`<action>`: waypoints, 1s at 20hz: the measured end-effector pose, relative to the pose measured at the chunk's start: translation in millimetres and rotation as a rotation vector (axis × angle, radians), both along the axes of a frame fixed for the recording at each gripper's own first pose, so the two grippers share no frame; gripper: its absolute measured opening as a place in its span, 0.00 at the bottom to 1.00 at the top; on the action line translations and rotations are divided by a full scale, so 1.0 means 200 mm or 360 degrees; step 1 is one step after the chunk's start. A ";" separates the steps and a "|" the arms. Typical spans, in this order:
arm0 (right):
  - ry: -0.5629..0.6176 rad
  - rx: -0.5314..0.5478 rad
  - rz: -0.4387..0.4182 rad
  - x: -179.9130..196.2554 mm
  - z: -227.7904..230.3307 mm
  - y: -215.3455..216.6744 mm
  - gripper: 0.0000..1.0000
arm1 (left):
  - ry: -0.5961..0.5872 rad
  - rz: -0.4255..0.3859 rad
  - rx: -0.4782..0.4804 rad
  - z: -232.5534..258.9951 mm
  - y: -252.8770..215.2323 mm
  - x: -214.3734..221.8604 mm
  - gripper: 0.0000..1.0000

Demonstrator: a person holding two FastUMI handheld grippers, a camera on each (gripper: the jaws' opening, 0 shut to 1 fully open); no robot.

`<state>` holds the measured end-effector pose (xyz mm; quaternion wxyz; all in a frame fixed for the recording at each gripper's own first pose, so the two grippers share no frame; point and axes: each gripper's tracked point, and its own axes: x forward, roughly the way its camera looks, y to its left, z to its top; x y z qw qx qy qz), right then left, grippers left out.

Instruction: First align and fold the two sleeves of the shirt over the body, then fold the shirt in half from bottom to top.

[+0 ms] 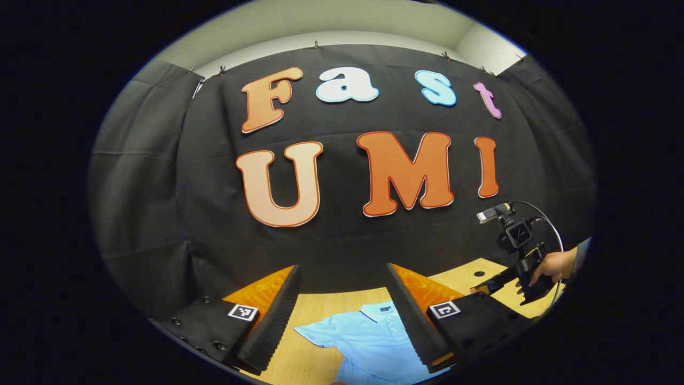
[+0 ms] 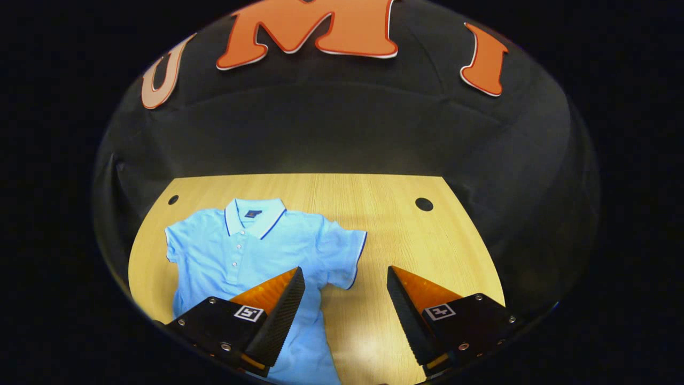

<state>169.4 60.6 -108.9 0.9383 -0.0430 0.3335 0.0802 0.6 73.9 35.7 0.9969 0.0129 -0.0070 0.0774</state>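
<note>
Nothing folded yet, as far as can be judged.

Nearest, right gripper view: right gripper (image 2: 346, 299) is held above the near tabletop (image 2: 406, 235), jaws wide apart, nothing gripped. Its left finger overlaps the shirt body in the picture; contact can't be told, it looks raised. The right finger is over bare wood.

Left gripper (image 1: 342, 299) in the left gripper view: jaws also wide apart, empty, held above the shirt and aimed mostly at the booth wall, with the collar seen between the fingers.

Next out: light blue polo shirt (image 2: 251, 251) is laid flat, face up, on the left half of the tabletop, collar (image 2: 255, 214) toward the far edge, hem toward the near edge and cut off by the view. Both short sleeves are spread outward: right sleeve (image 2: 344, 254) just beyond the right gripper, left sleeve (image 2: 173, 243) near the left table edge. Neither is laid over the body. Some wrinkling is seen by the right sleeve.

Farther: two round holes (image 2: 424, 203) in the tabletop near the far edge. In the left gripper view a hand (image 1: 553, 266) holding the other gripper is seen far right.

Remaining, judged: both sleeve folds, then the bottom-to-top half fold. The right sleeve looks the likely first grab.
</note>
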 end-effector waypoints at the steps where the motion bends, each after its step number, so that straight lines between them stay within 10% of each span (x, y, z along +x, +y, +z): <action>1: 0.0042 -0.0008 -0.0001 0.04 -0.04 -0.02 0.94 | 0.0017 0.0021 0.0002 -0.01 -0.01 0.01 1.00; 15: 0.0530 0.0012 -0.0028 0.40 -0.58 -0.03 0.80 | 0.0222 0.0271 0.0025 -0.13 -0.03 0.01 1.00; 20: 0.0625 0.0014 -0.0048 0.43 -0.69 0.00 0.56 | 0.0275 0.0298 0.0029 -0.17 -0.05 0.02 1.00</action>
